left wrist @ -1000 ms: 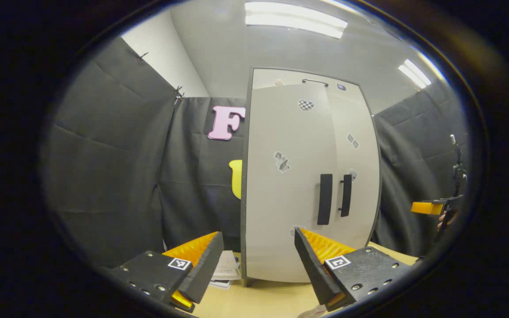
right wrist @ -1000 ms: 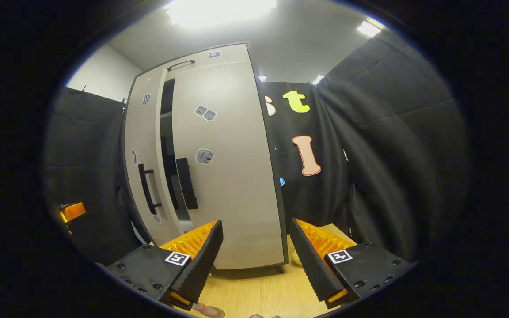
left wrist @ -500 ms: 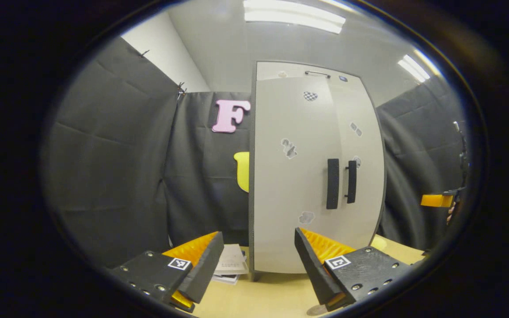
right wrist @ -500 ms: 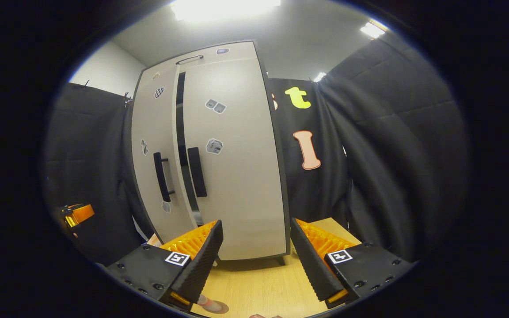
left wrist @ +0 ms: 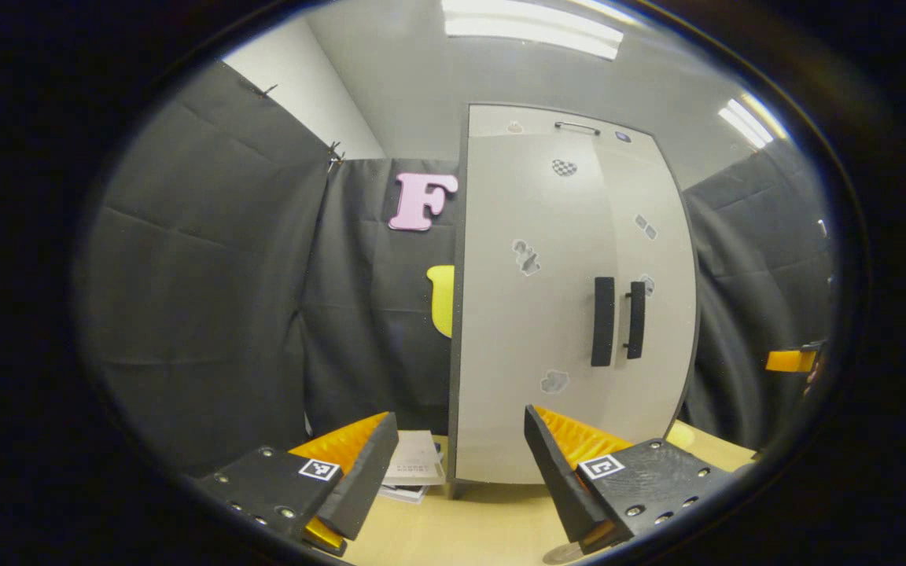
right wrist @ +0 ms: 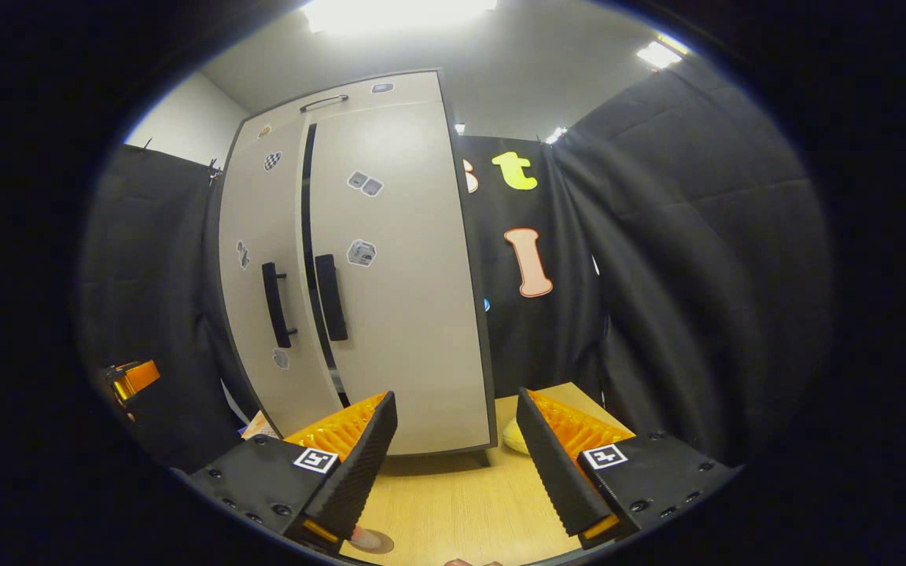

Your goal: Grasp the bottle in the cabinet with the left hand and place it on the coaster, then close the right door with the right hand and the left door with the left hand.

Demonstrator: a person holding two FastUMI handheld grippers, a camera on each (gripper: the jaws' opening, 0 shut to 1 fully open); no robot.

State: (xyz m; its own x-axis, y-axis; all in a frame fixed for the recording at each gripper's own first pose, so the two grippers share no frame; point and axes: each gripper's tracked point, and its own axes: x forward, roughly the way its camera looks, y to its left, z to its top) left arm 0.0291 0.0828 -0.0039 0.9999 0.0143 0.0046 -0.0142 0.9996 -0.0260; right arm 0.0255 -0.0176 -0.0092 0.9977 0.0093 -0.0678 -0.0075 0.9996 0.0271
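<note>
cabinet (left wrist: 571,314) doors nearly shut, left gripper (left wrist: 457,464) jaws wide open and empty, right gripper (right wrist: 453,464) likewise

i'm in a recording booth, not a home: black cloth walls (left wrist: 209,275) hang pinned around me, ceiling strip lights (left wrist: 532,27) glare above, and a pale cabinet (right wrist: 359,259) dotted with marker stickers stands on a wooden table (right wrist: 461,503).

both grippers, left gripper (left wrist: 453,472) and right gripper (right wrist: 453,468), have wedge-shaped ridged jaws, screwed bases and square black-and-white markers.
</note>
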